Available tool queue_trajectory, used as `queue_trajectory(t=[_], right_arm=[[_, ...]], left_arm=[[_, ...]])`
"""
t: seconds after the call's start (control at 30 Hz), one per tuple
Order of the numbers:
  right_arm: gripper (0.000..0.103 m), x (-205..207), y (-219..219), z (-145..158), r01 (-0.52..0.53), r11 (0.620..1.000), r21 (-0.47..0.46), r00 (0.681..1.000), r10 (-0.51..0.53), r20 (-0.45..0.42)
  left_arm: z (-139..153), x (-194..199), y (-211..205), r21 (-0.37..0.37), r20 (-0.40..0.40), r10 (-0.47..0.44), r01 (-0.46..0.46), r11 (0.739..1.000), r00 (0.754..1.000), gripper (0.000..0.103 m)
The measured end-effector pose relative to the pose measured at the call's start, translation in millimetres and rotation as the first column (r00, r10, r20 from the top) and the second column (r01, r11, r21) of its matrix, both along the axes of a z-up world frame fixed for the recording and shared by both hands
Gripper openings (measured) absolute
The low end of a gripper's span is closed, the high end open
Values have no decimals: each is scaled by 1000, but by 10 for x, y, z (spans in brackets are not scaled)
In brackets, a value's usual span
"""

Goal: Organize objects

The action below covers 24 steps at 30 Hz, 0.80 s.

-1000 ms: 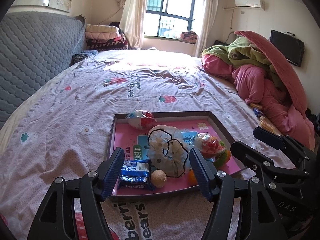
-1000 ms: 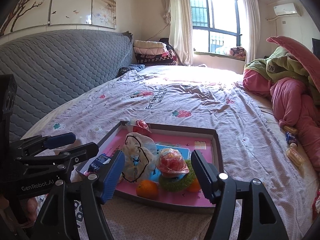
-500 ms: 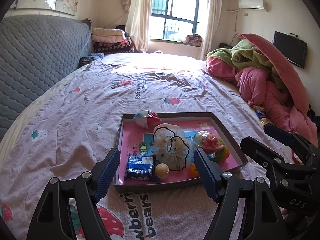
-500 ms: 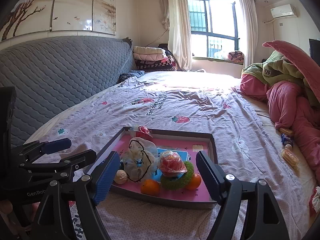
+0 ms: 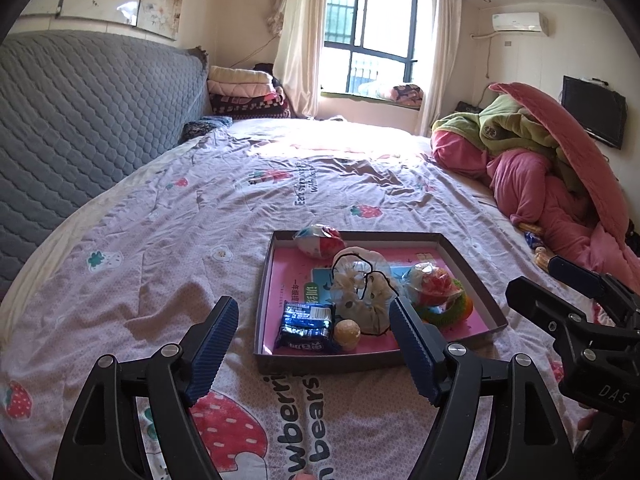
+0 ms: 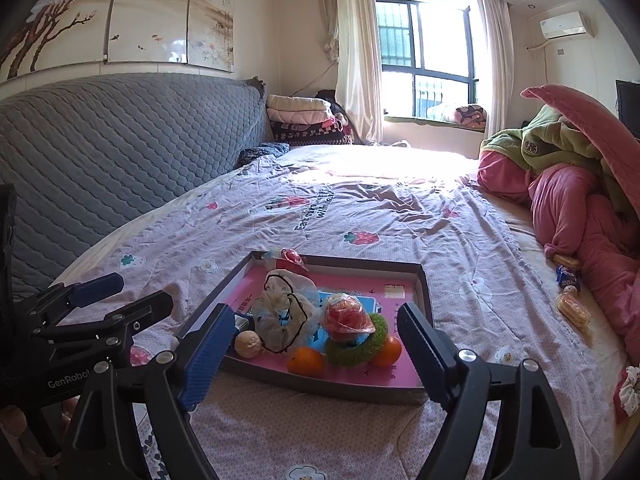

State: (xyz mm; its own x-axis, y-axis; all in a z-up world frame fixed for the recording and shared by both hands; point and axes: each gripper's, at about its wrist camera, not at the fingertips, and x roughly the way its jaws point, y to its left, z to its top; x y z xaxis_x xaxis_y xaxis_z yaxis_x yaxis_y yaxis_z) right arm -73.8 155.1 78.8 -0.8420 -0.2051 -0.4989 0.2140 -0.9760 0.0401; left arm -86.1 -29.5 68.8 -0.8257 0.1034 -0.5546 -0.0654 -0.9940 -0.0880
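Tray (image 5: 472,276) lay on the bedspread (image 5: 168,248) just ahead of your left gripper (image 5: 314,344), its near rim past the fingertips, your right gripper (image 6: 316,350) likewise short of it, both spread wide, nothing pinched, bare sheet leftward.

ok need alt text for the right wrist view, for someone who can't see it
An open right gripper hovers empty over a bed, facing a shallow pink-lined tray that holds two oranges, a green ring, a clear bag and wrapped snacks. The left gripper sits at the left edge, and a pink quilt is heaped on the right.
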Motion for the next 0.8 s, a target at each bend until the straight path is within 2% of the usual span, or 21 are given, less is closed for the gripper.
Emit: queue_trajectory(t=[0.37,0.8], right_arm=[[84,99,-15,-110,15,1000,13,1000,-15,23],[84,177,5,-266,9,1000,18,1000,-9,18]], left_arm=[[-123,57,49,-17,30,-8,9,1000,1000,79],[-487,63,74,-2,95,4,-4,1000,995,79]])
